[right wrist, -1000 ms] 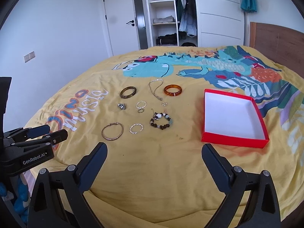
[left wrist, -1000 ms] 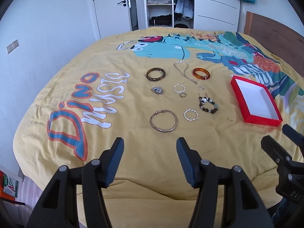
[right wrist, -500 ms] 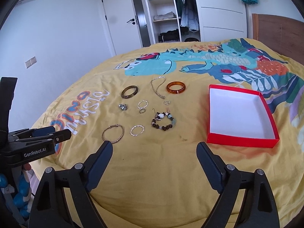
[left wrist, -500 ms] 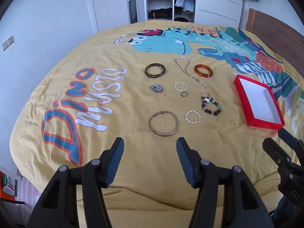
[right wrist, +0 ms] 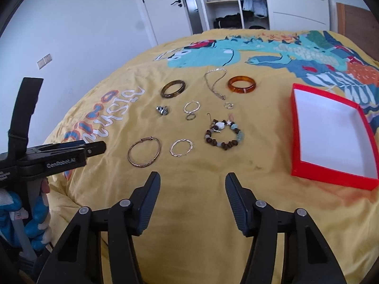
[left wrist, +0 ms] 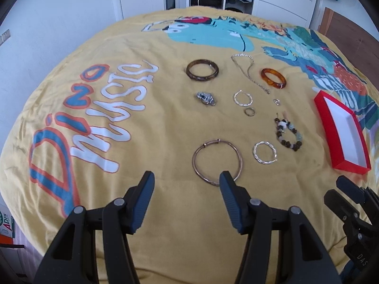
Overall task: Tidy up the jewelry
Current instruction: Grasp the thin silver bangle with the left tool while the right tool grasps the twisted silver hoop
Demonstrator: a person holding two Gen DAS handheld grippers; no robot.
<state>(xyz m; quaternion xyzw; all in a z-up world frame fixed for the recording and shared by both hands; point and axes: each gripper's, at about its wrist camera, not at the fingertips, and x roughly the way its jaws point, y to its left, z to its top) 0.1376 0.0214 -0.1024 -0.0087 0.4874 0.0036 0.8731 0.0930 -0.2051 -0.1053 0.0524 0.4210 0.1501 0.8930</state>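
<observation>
1. The left gripper [left wrist: 186,177] pointed steeply down, its jaws apart with nothing between them.
2. From the right wrist view, the left gripper [right wrist: 94,148] showed side-on at the left edge, fingers lying close together in profile.
3. A blue-gloved hand [right wrist: 35,215] gripped the left gripper's handle from below.
4. The right gripper [right wrist: 192,179] tilted downward; its jaws had just been closing, now about half apart, with nothing between them.
5. In the left wrist view, the right gripper [left wrist: 341,189] showed at the lower right edge.
</observation>
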